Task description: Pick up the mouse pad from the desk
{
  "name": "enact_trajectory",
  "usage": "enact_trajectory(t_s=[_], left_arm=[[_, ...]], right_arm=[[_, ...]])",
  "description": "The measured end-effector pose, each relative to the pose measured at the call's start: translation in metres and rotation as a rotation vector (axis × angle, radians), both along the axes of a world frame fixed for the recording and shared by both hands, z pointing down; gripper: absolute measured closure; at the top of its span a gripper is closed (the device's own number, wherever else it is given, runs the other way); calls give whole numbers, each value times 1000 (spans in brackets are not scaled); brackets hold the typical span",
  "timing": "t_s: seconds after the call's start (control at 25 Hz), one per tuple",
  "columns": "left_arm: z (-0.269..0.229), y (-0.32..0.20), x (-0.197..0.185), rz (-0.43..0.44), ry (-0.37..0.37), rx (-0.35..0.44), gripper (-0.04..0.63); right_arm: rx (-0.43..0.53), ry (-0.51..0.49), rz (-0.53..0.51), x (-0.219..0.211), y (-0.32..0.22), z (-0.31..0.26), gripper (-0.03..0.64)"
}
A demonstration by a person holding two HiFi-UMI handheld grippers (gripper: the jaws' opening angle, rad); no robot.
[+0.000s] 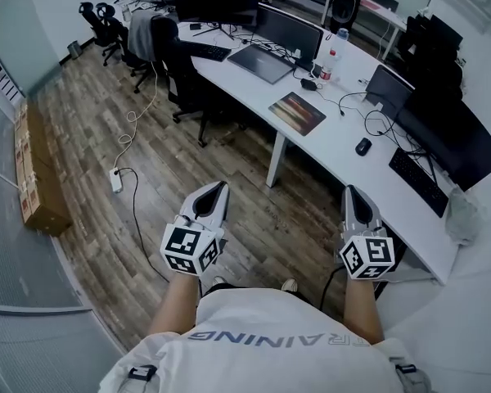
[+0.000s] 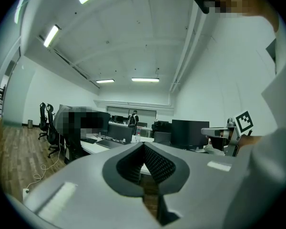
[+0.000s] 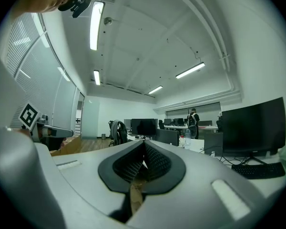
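The mouse pad [image 1: 297, 112], a dark rectangle with an orange-brown print, lies flat on the long white desk [image 1: 327, 150], well ahead of both grippers. My left gripper [image 1: 218, 188] hangs over the wooden floor, short of the desk, its jaws shut with nothing between them. My right gripper [image 1: 351, 191] is held level near the desk's front edge, jaws shut and empty too. In the left gripper view the closed tips [image 2: 144, 146] point at the desk; in the right gripper view the shut tips [image 3: 144, 143] do likewise.
On the desk sit a black mouse [image 1: 363, 146], a laptop [image 1: 262, 62], a water bottle [image 1: 337, 46], keyboards, monitors [image 1: 452, 133] and loose cables. Office chairs [image 1: 173, 64] stand at the desk's left. A power strip [image 1: 116, 179] and cord lie on the floor; cardboard boxes [image 1: 34, 174] line the left wall.
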State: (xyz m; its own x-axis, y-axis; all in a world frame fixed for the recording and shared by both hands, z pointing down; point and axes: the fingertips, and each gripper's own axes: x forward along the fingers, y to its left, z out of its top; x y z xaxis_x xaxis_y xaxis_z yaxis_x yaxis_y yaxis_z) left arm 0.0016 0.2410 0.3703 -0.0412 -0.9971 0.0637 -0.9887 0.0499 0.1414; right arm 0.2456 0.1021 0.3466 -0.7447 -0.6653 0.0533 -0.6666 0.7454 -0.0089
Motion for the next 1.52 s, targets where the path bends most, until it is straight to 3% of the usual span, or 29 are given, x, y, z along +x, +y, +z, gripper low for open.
enact_trajectory(t_s=[0.44, 0.6, 0.84, 1.04, 1.36, 1.52], left_arm=[[25, 63, -78, -15, 27, -28, 592], [44, 69, -93, 7, 61, -46, 592], [52, 52, -104, 40, 82, -50, 592], [56, 31, -129, 7, 79, -72, 592], [46, -38, -147, -4, 48, -95, 592], [41, -90, -144, 13, 45, -109, 592]], right_arm=[[-36, 43, -55, -102, 49, 30, 601], [-46, 62, -42, -119, 59, 37, 601], [-102, 94, 9, -125, 42, 54, 601], [-96, 100, -59, -167, 18, 62, 601], [-133, 60, -87, -197, -65, 64, 601], [-141, 48, -79, -193, -112, 61, 601]])
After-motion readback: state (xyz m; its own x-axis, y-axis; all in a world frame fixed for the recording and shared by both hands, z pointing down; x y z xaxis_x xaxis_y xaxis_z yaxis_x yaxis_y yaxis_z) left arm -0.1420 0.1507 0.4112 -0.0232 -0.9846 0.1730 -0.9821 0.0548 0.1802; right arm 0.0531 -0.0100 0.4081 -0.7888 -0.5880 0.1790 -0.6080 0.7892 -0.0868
